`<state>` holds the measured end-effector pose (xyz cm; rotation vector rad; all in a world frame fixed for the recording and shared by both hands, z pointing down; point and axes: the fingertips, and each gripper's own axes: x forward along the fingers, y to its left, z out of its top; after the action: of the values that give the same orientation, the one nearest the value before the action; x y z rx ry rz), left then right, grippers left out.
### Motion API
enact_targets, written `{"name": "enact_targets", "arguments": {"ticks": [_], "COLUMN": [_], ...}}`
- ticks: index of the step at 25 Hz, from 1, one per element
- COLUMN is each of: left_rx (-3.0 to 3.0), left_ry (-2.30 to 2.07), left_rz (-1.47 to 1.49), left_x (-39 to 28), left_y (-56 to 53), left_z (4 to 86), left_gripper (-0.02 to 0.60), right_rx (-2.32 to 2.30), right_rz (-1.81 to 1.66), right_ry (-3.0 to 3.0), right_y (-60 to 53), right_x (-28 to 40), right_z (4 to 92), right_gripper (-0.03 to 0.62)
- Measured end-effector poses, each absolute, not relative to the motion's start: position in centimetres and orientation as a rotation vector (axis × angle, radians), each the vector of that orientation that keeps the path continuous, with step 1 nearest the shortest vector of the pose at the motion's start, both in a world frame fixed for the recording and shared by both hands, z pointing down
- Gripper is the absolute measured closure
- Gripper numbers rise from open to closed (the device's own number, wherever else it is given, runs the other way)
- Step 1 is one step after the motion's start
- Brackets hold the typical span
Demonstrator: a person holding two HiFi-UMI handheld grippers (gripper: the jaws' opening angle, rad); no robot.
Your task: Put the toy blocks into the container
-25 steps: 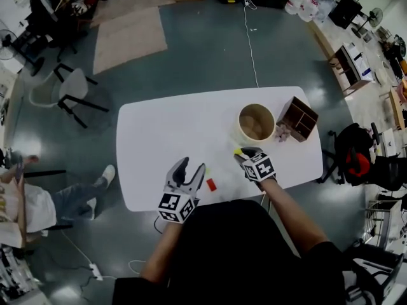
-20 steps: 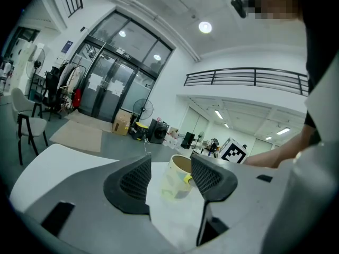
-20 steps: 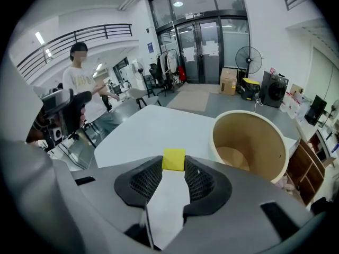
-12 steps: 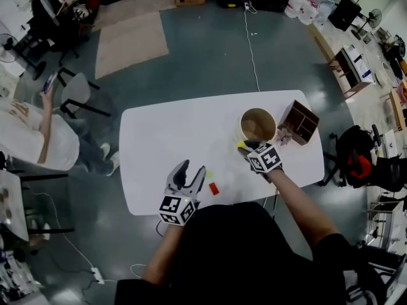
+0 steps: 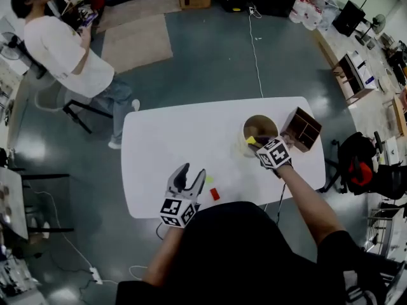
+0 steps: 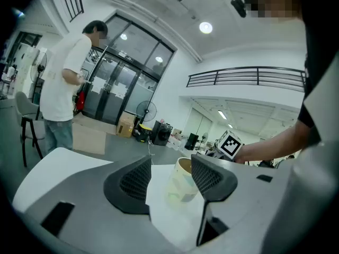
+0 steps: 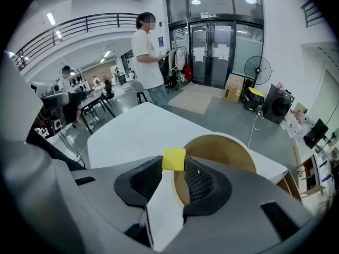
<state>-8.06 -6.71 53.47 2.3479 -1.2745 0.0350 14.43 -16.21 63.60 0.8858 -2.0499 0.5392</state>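
I am holding my left gripper (image 5: 193,170) low over the near edge of the white desk (image 5: 172,138), its jaws hanging released with nothing between them; in the left gripper view (image 6: 170,163) only bare desk is showing in the gap. A red block (image 5: 214,194) is lying on the desk just at that gripper's 4 o'clock, and a small yellow-green block (image 5: 208,179) is sitting just beyond the red one, near the gripper's right jaw tip.

Farther out, at my 1 o'clock, my right gripper (image 5: 255,143) is pointing steeply down and clenching a yellow block (image 7: 174,159) between its jaw tips. In the head view the block (image 5: 251,140) is hanging at the 7 o'clock side of the round tan container (image 5: 269,121), over its rim; the container's open mouth (image 7: 222,150) is showing just past the jaws.

At the container's 3 o'clock, a brown wooden box (image 5: 300,129) with compartments is standing just beside it.

Beyond the desk, at my 10 o'clock, a person in a white shirt (image 5: 63,43) is standing on the floor.
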Motion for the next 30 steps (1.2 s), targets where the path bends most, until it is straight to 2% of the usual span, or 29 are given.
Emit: {"name": "enact_targets", "arguments": {"ticks": [16, 30], "left_rx": [2.312, 2.242], "left_ry": [-1.314, -1.399], "left_rz": [0.057, 0.089], "left_x": [-7.3, -8.2], "left_y": [-8.2, -7.0], "left_z": [53.9, 53.9], "left_gripper": [0.367, 0.367], "right_rx": [0.892, 0.674], "right_rz": [0.677, 0.642], "right_ry": [-1.92, -1.823], "right_y": [-21.5, -22.6], "right_x": [18.5, 17.3], "right_z": [68.9, 73.8], "right_gripper": [0.471, 0.47]}}
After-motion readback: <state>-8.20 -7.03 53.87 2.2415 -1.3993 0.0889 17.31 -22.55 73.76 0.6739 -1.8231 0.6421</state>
